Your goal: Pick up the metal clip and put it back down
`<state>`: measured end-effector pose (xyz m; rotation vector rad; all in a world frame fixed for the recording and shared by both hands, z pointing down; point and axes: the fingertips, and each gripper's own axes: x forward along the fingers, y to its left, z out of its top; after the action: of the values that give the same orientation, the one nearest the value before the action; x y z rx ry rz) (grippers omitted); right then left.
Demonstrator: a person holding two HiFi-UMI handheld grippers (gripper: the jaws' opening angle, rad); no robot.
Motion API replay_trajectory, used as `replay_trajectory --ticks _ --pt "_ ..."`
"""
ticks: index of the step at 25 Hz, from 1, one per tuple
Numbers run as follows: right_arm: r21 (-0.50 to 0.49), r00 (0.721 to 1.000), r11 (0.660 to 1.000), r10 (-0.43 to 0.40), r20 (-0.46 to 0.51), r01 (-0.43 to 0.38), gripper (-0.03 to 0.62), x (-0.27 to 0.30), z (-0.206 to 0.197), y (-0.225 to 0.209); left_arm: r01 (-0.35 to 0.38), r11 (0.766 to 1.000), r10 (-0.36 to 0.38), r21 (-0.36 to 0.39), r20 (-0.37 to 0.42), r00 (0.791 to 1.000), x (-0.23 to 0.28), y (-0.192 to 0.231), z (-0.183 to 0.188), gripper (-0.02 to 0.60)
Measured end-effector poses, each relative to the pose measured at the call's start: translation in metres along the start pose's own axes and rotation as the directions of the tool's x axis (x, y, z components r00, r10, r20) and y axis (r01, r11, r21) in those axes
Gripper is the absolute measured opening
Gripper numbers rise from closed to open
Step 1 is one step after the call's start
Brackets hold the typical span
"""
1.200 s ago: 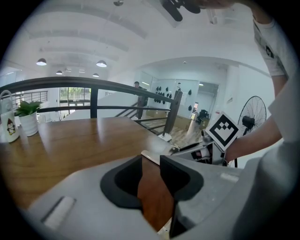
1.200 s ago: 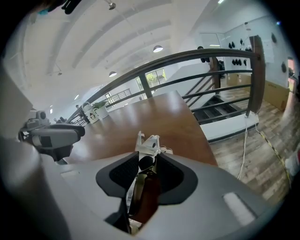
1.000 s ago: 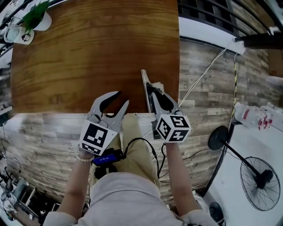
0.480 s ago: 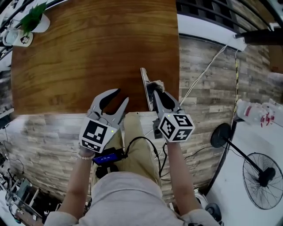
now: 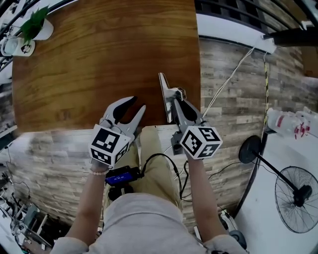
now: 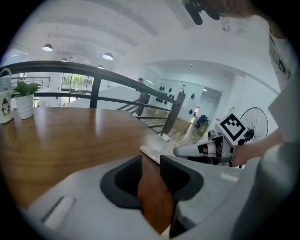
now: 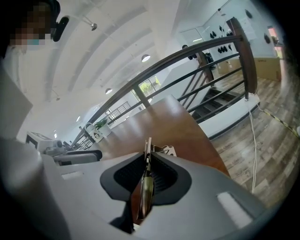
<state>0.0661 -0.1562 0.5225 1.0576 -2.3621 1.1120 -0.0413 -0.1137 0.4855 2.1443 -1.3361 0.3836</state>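
Note:
The metal clip (image 5: 165,94) is a thin silvery piece standing on edge between the jaws of my right gripper (image 5: 175,101), which is shut on it above the near right part of the wooden table (image 5: 99,54). In the right gripper view the clip (image 7: 147,180) runs edge-on between the pads and sticks out past the tips. My left gripper (image 5: 131,105) hovers over the table's near edge, left of the right one, open with nothing between its fingers. In the left gripper view the clip (image 6: 154,153) shows as a pale strip held by the right gripper.
A potted plant (image 5: 36,22) and a white mug (image 5: 14,45) stand at the table's far left corner. A railing (image 5: 248,15) runs beyond the table. On the right floor are a fan (image 5: 298,196), a round stand base (image 5: 251,149) and a cable (image 5: 228,79).
Both grippers have drifted slightly forward over the table's near edge. The right one still holds the clip; the left stays open.

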Motion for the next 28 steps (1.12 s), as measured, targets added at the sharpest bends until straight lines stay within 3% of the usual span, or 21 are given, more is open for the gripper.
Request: replay_trajectory --ticks 11,16,21,28 --pt "0.003 0.998 0.999 0.037 0.052 -0.037 0.063 -0.006 0.015 0.015 0.036 0.999 -0.037 -0.018 -0.021 0.999 0.005 0.000 -0.001 0.112" --pt "0.002 0.995 0.998 0.063 0.079 -0.064 0.061 -0.015 0.024 0.025 0.080 0.992 -0.080 -0.095 -0.003 0.997 0.008 -0.002 0.003 0.117" --pt "-0.008 0.991 0.996 0.084 0.100 -0.084 0.061 -0.024 0.031 0.031 0.126 0.967 -0.121 -0.222 0.037 0.992 0.019 -0.001 0.010 0.125" --pt "-0.018 0.986 0.992 0.123 0.115 -0.122 0.061 -0.030 0.036 0.039 0.220 0.903 -0.204 -0.370 0.084 0.975 0.033 -0.008 0.013 0.161"
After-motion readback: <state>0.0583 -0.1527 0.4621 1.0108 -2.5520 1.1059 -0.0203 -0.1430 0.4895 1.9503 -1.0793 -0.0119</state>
